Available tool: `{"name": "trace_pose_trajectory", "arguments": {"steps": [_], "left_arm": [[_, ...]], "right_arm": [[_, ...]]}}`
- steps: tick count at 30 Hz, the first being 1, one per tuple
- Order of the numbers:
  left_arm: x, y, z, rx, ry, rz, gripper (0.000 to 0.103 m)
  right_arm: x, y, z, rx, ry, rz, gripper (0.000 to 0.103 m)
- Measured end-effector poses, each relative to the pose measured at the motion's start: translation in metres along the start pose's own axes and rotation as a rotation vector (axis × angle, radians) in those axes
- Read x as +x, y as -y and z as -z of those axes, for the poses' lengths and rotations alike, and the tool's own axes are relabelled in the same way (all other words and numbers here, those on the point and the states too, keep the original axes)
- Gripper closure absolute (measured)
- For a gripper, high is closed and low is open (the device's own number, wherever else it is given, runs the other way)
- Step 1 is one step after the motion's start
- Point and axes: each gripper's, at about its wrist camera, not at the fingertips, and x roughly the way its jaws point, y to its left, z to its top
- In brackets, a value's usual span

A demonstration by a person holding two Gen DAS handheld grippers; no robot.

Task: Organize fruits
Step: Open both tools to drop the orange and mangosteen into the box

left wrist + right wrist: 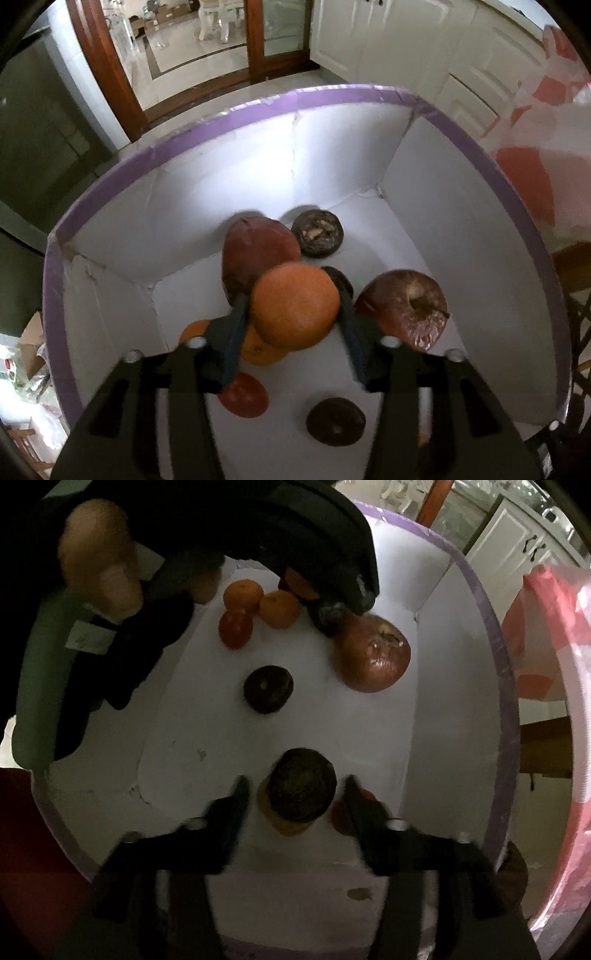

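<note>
Both grippers point down into a white box with a purple rim point(332, 92) point(498, 646). My left gripper point(293, 295) is open, with a blurred orange point(295, 310) loose between its fingers, above two more oranges point(258, 350). Around it lie a large red-brown fruit point(258, 251), a shrivelled apple point(406, 310), a red fruit point(243, 395) and dark shrivelled fruits point(336, 421). My right gripper point(295, 780) is open around a dark round fruit point(301, 786), with a gap on each side. That fruit sits over a yellowish fruit point(284, 823).
A person's hand point(99, 565) holds the other black tool at the box's far left. A red and white plastic bag point(546, 627) point(535, 129) lies to the right of the box. White cabinets point(388, 37) and a wooden door frame point(110, 74) stand beyond.
</note>
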Motion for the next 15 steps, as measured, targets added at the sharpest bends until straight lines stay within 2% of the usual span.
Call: {"name": "trace_pose_trajectory", "arguments": {"steps": [2, 4, 7, 9, 12, 15], "left_arm": [[-0.007, -0.003, -0.001, -0.019, 0.037, -0.01, 0.023], [-0.014, -0.004, -0.003, -0.029, 0.071, -0.023, 0.022], [-0.029, -0.004, -0.006, -0.044, 0.138, -0.062, 0.016], [-0.048, -0.003, -0.009, -0.059, 0.222, -0.102, 0.012], [-0.078, 0.006, -0.014, -0.061, 0.356, -0.137, 0.006], [-0.111, 0.026, -0.019, -0.032, 0.481, -0.114, 0.002]], "right_arm": [[-0.01, -0.003, 0.001, -0.014, 0.046, -0.008, 0.037], [-0.028, -0.006, 0.003, -0.03, 0.112, -0.032, 0.037], [-0.061, -0.008, 0.005, -0.055, 0.259, -0.069, 0.033], [-0.088, -0.002, 0.007, -0.034, 0.361, -0.088, 0.029], [-0.119, 0.012, 0.009, 0.02, 0.454, -0.063, 0.028], [-0.168, 0.034, 0.021, 0.108, 0.578, -0.027, 0.025]]}}
